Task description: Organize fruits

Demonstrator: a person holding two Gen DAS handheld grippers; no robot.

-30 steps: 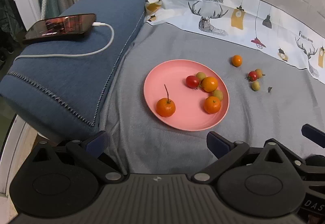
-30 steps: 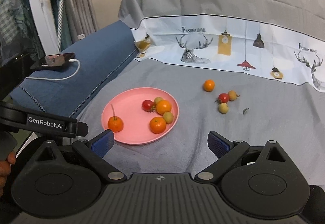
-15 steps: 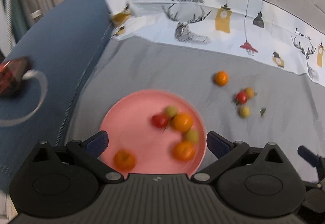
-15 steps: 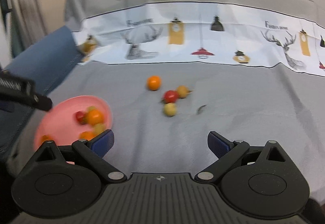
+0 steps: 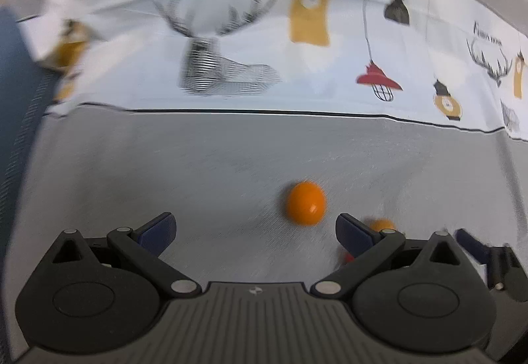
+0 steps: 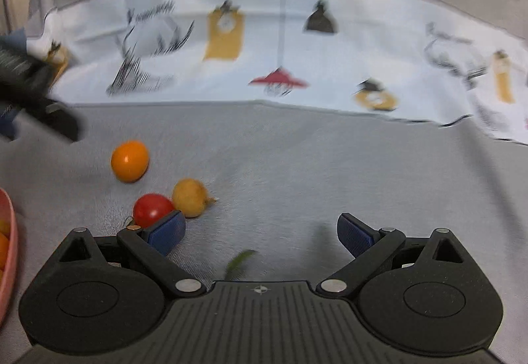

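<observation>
Left gripper (image 5: 254,227): jaws wide apart, nothing between them, low over the grey sheet (image 5: 198,172).
Right gripper (image 6: 260,230): jaws spread wide, holding nothing; its left blue pad (image 6: 166,230) sits just in front of the red tomato.
Leaf scrap (image 6: 240,260): small green piece on the sheet, lying between the right gripper's fingers.
Red tomato (image 6: 152,209): on the sheet, touching or nearly touching the yellow fruit.
Yellow fruit (image 6: 189,197): just right of the tomato, a short stem on its right side.
Orange fruit (image 5: 306,203): loose on the sheet, just ahead of the left gripper's right finger; in the right wrist view (image 6: 129,160) it lies a little beyond the tomato.
Pink plate (image 6: 10,252): only its rim shows at the left edge of the right wrist view, with orange fruit inside.
Printed band (image 5: 297,44): white cloth with deer and lanterns, farthest back, blurred.
</observation>
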